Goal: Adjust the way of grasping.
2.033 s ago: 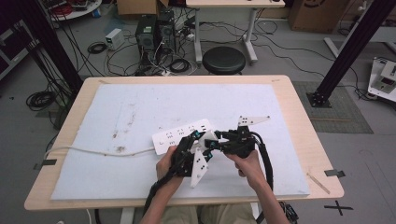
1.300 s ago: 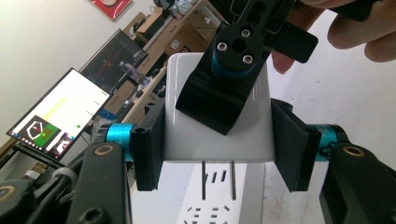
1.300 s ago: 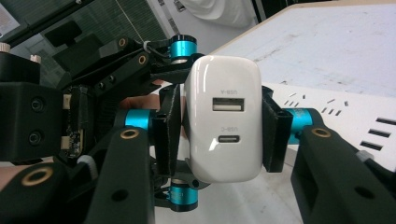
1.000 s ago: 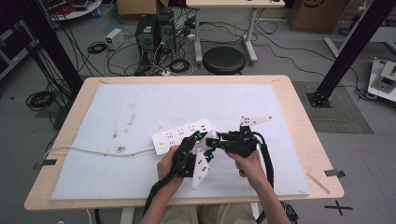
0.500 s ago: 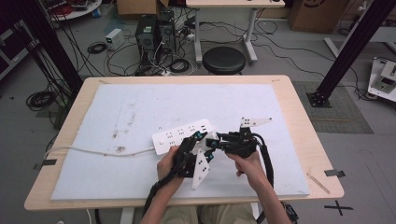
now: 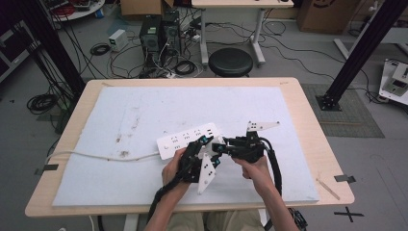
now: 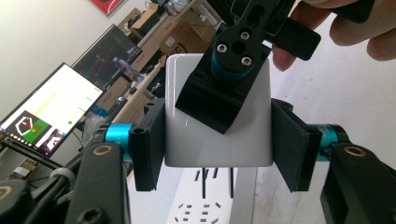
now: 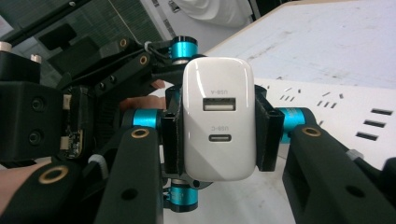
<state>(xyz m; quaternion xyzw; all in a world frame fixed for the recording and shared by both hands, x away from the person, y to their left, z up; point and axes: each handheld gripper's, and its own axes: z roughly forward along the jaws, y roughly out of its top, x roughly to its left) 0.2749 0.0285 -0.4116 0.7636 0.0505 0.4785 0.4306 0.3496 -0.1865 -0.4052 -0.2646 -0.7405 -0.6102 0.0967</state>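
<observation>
Right gripper view: small white glossy charger block (image 8: 219,119) showing USB-A and USB-C ports, clamped by right gripper (image 8: 217,128). Left gripper (image 7: 218,133) pinches its sides too, above white power strip (image 6: 188,140).

My left gripper (image 6: 204,144) and right gripper (image 6: 222,146) are black linkage frames with brass-coloured pivot bushings and anodised blue collars behind flat black fingers (image 8: 264,133). A white three-cornered plate (image 6: 206,168) tops the left one, and another plate (image 6: 261,126) the right. A thick black cable (image 6: 276,169) trails from the right gripper. My forearms are bare, no sleeves.
</observation>
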